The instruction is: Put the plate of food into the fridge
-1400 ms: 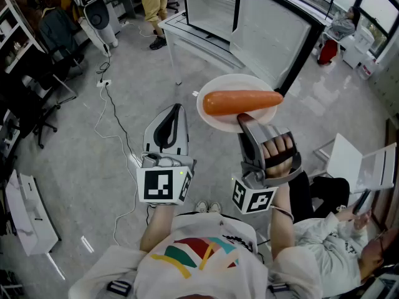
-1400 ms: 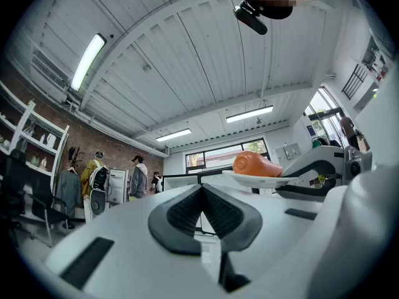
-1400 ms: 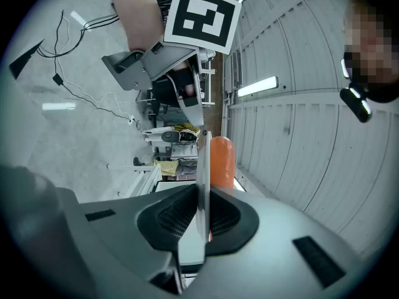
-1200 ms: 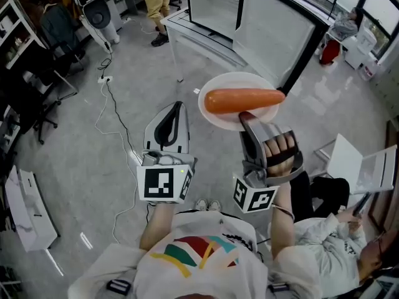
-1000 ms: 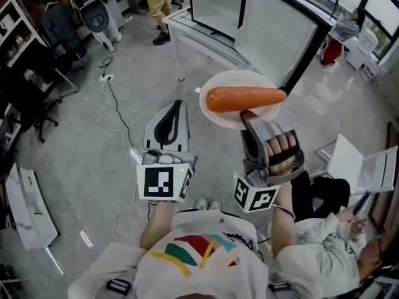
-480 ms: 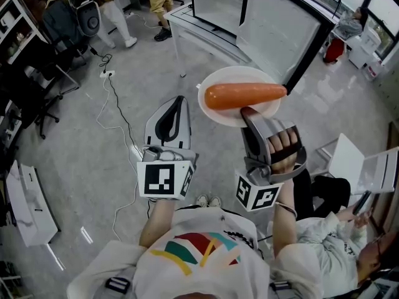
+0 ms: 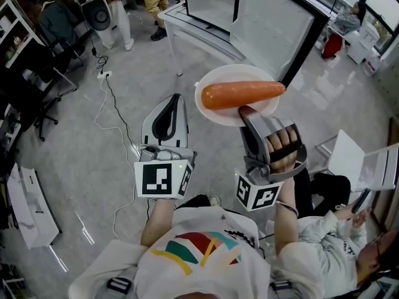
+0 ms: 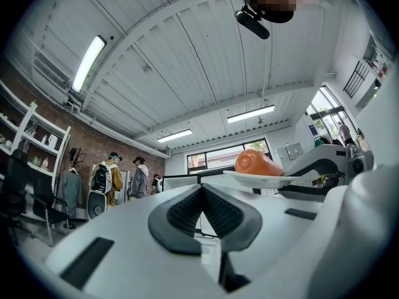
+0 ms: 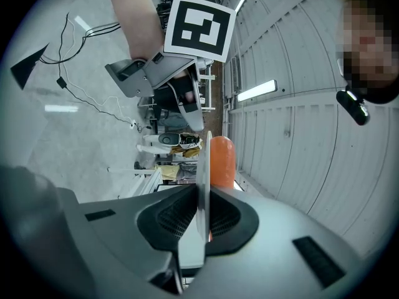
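The right tool (image 7: 245, 113) grips the round white plate (image 7: 215, 80) bearing 1 orange carrot (image 7: 243, 93); the left tool (image 7: 173, 102) sits closed, empty.

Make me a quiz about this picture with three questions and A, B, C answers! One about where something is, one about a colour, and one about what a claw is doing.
1. Where is the carrot?
A) on the floor
B) on the plate
C) on a chair

2. What colour is the carrot?
A) orange
B) green
C) purple

3. What is the right claw doing?
A) hanging wide open
B) pinching the plate's rim
C) squeezing the carrot

Answers:
1 B: the carrot lies across the white plate.
2 A: it is plainly orange in every view.
3 B: the right gripper view shows the plate's thin edge clamped in the claw, with the carrot beyond it.
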A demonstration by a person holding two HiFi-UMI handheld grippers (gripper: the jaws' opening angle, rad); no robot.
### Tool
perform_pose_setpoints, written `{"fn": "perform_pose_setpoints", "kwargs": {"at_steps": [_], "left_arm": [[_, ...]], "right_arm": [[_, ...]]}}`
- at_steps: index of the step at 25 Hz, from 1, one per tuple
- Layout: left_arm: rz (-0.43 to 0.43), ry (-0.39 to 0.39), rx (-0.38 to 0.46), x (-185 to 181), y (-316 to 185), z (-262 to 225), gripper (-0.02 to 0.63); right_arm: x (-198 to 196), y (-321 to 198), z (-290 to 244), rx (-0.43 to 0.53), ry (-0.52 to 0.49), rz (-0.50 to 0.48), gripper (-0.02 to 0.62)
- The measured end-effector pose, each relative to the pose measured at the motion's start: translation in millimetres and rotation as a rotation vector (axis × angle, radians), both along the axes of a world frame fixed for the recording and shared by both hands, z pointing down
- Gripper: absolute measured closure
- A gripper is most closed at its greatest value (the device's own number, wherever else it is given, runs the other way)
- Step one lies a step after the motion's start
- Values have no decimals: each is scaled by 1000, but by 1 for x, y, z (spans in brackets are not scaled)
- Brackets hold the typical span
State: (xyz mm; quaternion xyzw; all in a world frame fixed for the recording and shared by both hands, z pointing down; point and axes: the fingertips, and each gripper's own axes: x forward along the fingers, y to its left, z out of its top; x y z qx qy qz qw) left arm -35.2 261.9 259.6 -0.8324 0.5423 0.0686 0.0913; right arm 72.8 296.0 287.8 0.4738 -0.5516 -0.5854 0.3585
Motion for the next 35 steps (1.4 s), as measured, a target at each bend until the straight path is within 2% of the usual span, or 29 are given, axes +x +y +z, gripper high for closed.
{"fn": "perform_pose_setpoints", "kwargs": {"at_steps": [11,19,27,35], "left_arm": [[-33,1,0,0,-3,4,600],[-44,13,18,-5,-41,10,600],[-69,30,25,-27,-122,5,600],[-92,12,30,-48,-206,-3,600]], "right_arm": [[4,-5,4,5,0,-26,565],[1,-41,14,10,39,-40,565],[-18,-125,6,24,59,-61,565],[-35,-215,3,12,51,-72,565]]}}
